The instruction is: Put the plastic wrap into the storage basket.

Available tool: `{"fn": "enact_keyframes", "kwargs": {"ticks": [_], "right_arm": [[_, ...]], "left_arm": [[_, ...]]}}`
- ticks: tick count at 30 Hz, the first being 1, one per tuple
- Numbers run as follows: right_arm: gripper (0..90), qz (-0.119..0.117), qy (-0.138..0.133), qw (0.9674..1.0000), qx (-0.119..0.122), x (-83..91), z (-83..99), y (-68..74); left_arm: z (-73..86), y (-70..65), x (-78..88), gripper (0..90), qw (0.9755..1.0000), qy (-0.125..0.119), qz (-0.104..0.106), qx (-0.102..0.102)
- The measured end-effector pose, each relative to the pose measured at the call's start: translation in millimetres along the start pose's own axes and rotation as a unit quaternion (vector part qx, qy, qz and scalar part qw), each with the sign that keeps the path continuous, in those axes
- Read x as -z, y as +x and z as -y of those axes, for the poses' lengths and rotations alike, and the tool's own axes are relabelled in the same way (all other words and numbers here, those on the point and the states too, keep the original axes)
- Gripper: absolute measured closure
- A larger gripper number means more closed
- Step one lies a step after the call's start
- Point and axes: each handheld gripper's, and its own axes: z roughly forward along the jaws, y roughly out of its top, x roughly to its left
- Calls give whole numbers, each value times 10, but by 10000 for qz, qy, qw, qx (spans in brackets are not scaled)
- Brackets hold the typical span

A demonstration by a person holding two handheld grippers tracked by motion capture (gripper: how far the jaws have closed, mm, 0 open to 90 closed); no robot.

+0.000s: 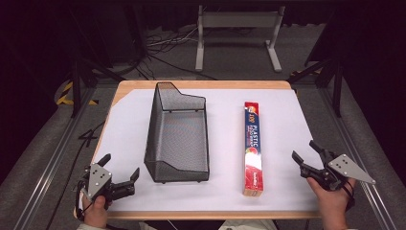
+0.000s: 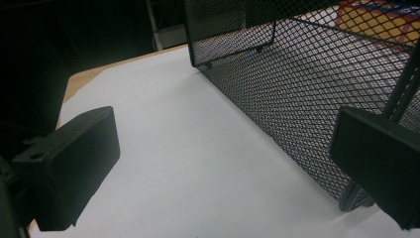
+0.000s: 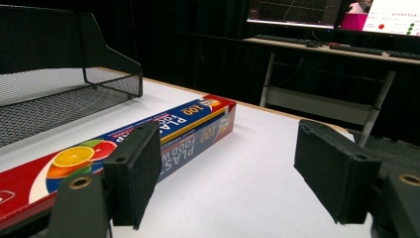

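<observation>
Long cardboard plastic-wrap box (image 1: 253,147): red ends, blue middle band with white and yellow lettering, printed orange and pink citrus slices. Black wire-mesh basket (image 1: 177,136), fine diamond weave. Worktop (image 1: 282,189): white sheet over pale wood edge. Both tools black with grey three-cornered plates.

You are seeing print on one thing, the long red and blue box (image 3: 148,136) lying just left of your right gripper's (image 3: 228,173) jaws. Its top is reading "PLASTIC FOOD WRAP" in white letters, with "100" in yellow near the far end; its side panel is showing "100" again.
</observation>
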Motion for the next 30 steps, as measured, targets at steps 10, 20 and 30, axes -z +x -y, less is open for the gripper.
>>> {"fn": "enact_keyframes", "kwargs": {"ticks": [10, 20, 30], "right_arm": [[278, -54, 17, 9999, 103, -11, -7, 17], [327, -449, 121, 9984, 308, -38, -161, 195], [432, -1100, 250, 9931, 328, -143, -368, 374]], "left_arm": [[7, 29, -13, 0, 9999, -2, 60, 146], [9, 3, -40, 0, 9999, 50, 82, 78], [14, -8, -49, 0, 9999, 84, 83, 72]]}}
